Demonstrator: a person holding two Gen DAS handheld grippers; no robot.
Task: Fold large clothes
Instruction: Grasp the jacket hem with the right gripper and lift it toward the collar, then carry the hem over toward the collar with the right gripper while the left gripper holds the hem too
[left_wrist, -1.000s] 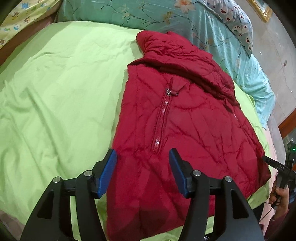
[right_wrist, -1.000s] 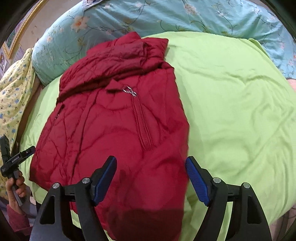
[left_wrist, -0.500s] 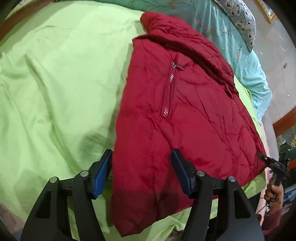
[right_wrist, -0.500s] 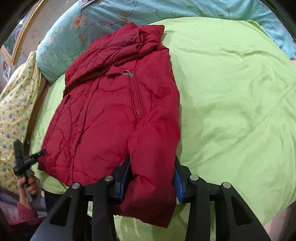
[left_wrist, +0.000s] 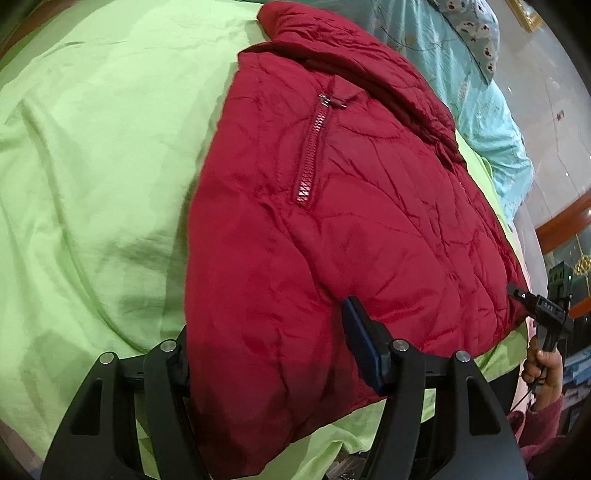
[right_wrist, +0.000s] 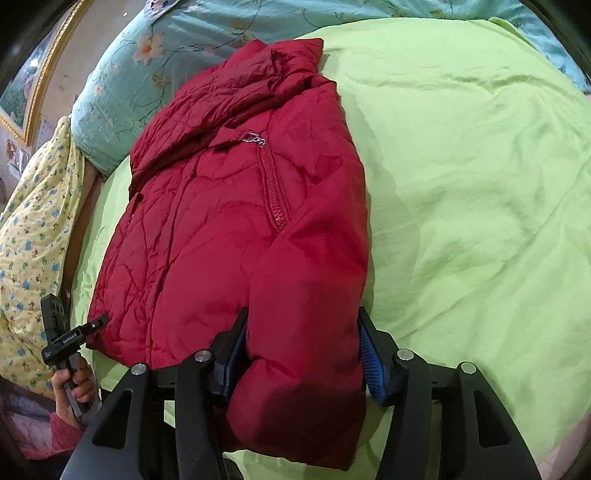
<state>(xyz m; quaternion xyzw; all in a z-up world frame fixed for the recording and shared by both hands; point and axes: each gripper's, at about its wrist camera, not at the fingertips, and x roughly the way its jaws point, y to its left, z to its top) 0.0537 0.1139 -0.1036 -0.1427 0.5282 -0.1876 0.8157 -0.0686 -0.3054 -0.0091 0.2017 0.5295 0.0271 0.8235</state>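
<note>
I judge the fold to be partly made and not finished; the red jacket (left_wrist: 332, 229) lies on the green sheet (left_wrist: 92, 166) ahead of both grippers, already narrowed to a long panel with one straight folded edge and its collar at the far end by the floral pillow (right_wrist: 166, 48); what I read as left is to carry the near hem forward over the body towards the collar, then flatten it; no such cross fold shows yet.

My left gripper (left_wrist: 269, 354) has its fingers spread fairly wide with a thick bunch of the hem between them; the blue pad (left_wrist: 360, 350) on its right finger presses into the cloth, while the left finger is mostly hidden behind the cloth, so I judge it clamped on the jacket but cannot see contact on both sides.

My right gripper (right_wrist: 301, 354) is closed to a middling gap on the near hem corner; both blue pads touch the padded cloth, which bulges and droops below the fingers, so I take that hold as firm.

From the right gripper the sheet stretches bare to its right and the jacket body runs ahead and to its left; from the left gripper the jacket fills the view ahead and to the right; each view shows the other hand (right_wrist: 74, 384) off at the jacket's far corner.
</note>
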